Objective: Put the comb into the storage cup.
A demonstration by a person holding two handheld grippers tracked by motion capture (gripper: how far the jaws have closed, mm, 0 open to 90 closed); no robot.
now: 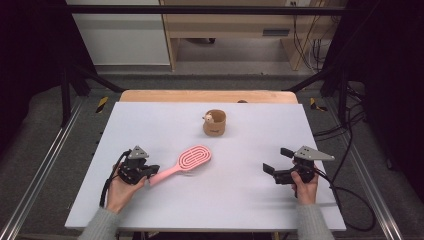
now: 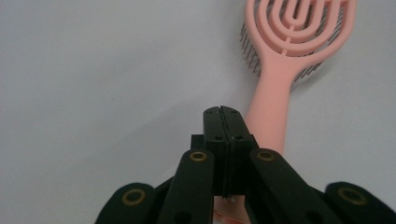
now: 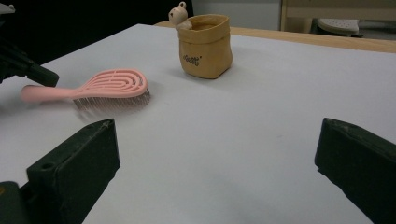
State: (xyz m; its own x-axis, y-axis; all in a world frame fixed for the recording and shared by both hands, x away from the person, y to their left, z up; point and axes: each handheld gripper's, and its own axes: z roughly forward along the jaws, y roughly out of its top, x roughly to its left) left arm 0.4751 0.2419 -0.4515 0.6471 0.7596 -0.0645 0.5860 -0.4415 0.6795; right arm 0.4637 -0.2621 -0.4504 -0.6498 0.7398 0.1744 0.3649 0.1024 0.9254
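- High view: fixed above the person's side, faces forward and down, takes in the whole white bench [image 1: 225, 200] from far off.
- Left gripper view: rides the left tongs [image 2: 223, 112], looks steeply down, close to the bench, pink brush [image 2: 280, 84] just ahead.
- Right gripper view: rides the right tongs [image 3: 215, 154], low and nearly level, faces across the bench.
- All three share the brush; the high and right gripper views share the tan pouch [image 3: 205, 46].

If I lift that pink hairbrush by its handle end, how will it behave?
The pink hairbrush looks like stiff moulded plastic, so it probably won't flop. Its vented head likely keeps it light, though it may droop head-down. The smooth handle could slip.
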